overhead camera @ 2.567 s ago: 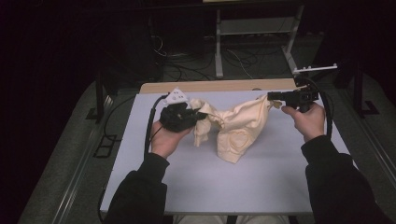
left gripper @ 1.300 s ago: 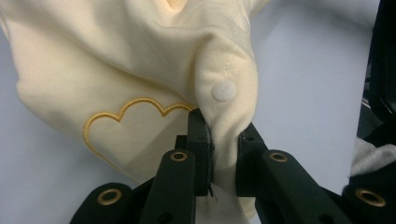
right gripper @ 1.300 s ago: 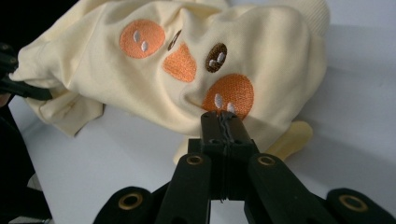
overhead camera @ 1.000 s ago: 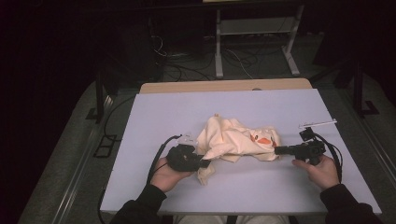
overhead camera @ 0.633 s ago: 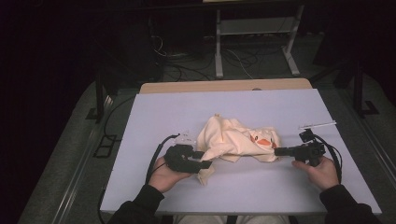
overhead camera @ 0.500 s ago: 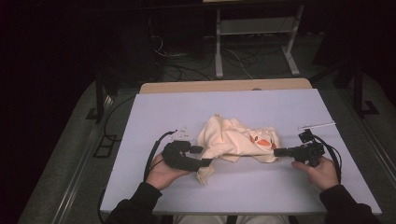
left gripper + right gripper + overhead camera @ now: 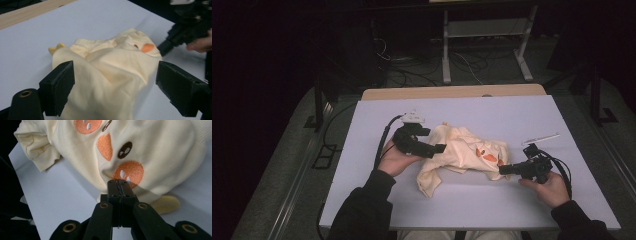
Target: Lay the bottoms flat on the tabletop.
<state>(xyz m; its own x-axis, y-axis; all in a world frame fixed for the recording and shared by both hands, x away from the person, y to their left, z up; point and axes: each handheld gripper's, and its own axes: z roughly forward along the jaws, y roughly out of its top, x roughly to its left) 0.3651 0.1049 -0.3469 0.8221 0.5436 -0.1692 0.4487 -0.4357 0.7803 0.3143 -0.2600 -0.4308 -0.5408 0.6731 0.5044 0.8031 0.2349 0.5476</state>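
Note:
A cream baby garment with orange and brown embroidered patches lies crumpled on the white table. My left gripper hovers at its left side. Its jaws have just been opening and now stand wide apart in the left gripper view, open, with the cream cloth below and beyond them, untouched by the pads. My right gripper rests low at the garment's right end. In the right gripper view its jaws are shut on the cloth's edge just below an orange patch.
A thin white stick lies on the table behind the right hand. A wooden strip borders the far edge. A metal stand and cables sit on the dark floor beyond. The right gripper also appears in the left gripper view.
My left gripper opened, let go of the garment's left part, and rose away from the near edge. The right gripper stayed put, still closed on the cloth.

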